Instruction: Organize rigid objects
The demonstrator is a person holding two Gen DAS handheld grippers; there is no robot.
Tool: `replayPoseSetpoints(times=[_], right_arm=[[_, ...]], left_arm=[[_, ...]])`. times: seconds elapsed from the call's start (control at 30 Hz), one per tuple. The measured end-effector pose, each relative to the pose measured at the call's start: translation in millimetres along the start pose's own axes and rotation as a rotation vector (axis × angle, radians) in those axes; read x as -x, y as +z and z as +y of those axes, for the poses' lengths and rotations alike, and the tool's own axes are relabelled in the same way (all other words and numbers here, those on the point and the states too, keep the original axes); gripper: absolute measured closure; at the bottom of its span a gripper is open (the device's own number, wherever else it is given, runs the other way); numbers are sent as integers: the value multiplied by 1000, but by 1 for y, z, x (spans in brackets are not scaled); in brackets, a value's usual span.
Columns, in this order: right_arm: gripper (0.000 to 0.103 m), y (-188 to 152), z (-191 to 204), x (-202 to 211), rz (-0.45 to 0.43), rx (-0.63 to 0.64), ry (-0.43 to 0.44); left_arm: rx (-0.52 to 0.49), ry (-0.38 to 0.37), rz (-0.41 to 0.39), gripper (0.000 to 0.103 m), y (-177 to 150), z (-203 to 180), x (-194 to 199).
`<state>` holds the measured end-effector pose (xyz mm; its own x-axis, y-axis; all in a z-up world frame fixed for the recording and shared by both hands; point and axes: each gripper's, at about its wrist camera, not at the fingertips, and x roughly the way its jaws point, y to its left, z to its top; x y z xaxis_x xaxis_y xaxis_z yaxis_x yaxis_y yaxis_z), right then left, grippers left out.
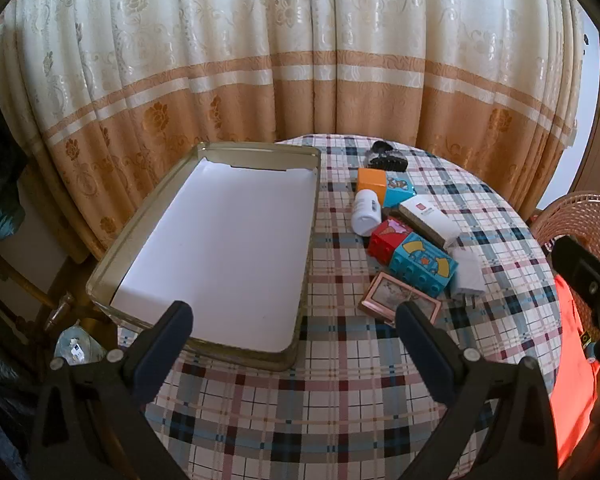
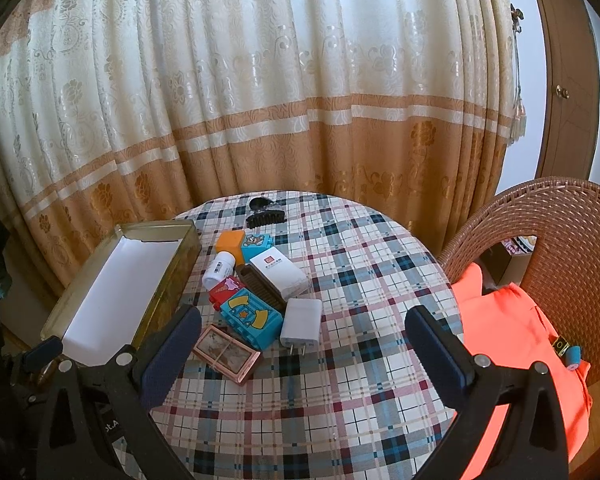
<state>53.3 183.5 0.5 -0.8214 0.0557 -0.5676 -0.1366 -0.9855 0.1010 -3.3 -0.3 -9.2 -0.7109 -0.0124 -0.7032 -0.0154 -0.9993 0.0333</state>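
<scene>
A metal tin (image 1: 204, 312) lined with white paper sits on the left of the round table (image 1: 340, 400). To its right lies a pile: black hair clip (image 1: 386, 158), orange block (image 1: 372, 184), white bottle (image 1: 366, 212), white box (image 1: 428, 216), red brick (image 1: 386, 238), blue brick (image 1: 424, 264), white charger (image 1: 468, 276), pink case (image 1: 396, 298). My left gripper (image 1: 296, 320) is open over the tin's near right corner, holding nothing. My right gripper (image 2: 304, 328) is open above the cloth, close to the pink case (image 2: 226, 354) and white charger (image 2: 300, 322), holding nothing. A brown comb (image 2: 262, 288) lies under the white box (image 2: 280, 272).
A patterned curtain (image 1: 300, 60) hangs behind the table. A wicker chair (image 2: 560, 248) with an orange cloth (image 2: 512, 340) draped on it stands at the right. The checked cloth nearest me is bare. A wooden door (image 2: 568, 80) is at the far right.
</scene>
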Motion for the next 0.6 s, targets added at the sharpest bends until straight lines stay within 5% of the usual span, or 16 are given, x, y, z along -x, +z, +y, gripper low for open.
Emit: replayPoseSetpoints(times=[0.6], right_arm=[[0, -1, -1, -6, 27, 2, 0]], left_arm=[[-4, -1, 26, 0, -2, -5, -7]])
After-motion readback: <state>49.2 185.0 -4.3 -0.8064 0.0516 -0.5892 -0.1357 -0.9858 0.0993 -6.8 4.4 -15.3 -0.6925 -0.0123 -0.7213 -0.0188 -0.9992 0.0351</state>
